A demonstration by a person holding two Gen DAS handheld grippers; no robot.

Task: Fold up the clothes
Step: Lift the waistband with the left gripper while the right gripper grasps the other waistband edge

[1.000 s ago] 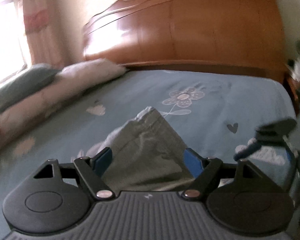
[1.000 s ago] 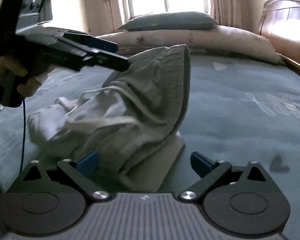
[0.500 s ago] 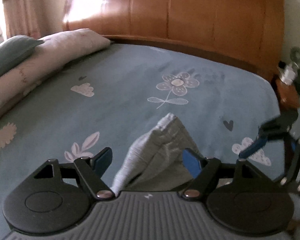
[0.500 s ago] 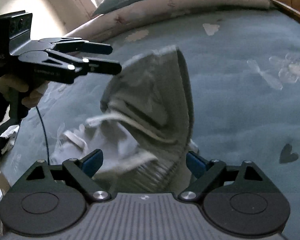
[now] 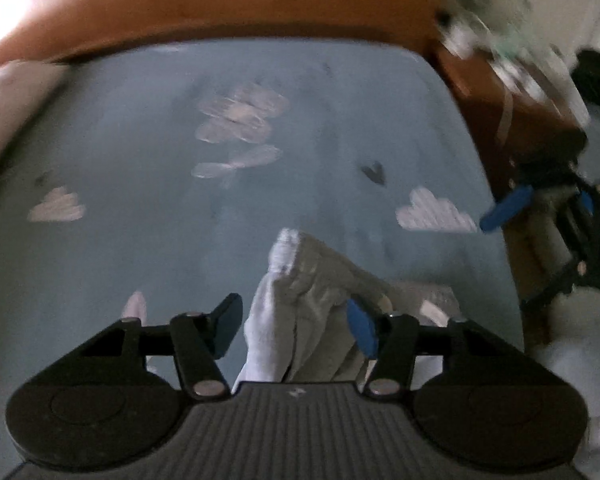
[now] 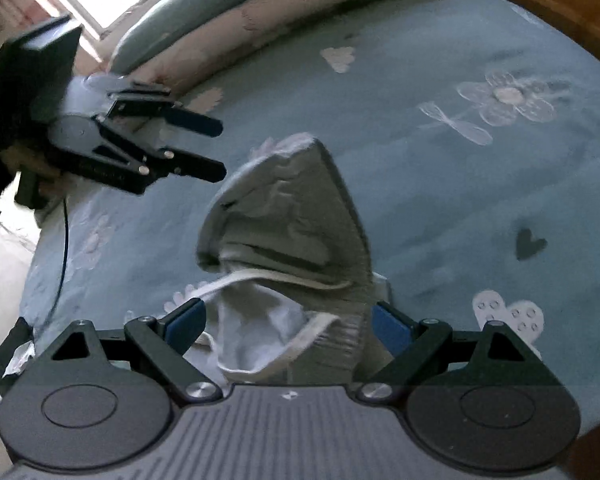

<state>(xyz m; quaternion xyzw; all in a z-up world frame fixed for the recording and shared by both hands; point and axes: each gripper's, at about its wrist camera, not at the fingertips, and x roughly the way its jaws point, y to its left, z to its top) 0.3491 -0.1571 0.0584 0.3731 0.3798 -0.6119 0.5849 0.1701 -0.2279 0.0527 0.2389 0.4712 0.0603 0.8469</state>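
On blue sheet [image 6: 440,208], peaked grey knit garment [image 6: 296,216]

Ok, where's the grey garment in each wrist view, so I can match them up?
Left wrist: grey garment sits bottom centre, bunched between the fingers.
Right wrist: the garment stands at centre, peaked, reaching down between the fingers.
Shared landmark: the dark heart printed on the blue bedsheet.
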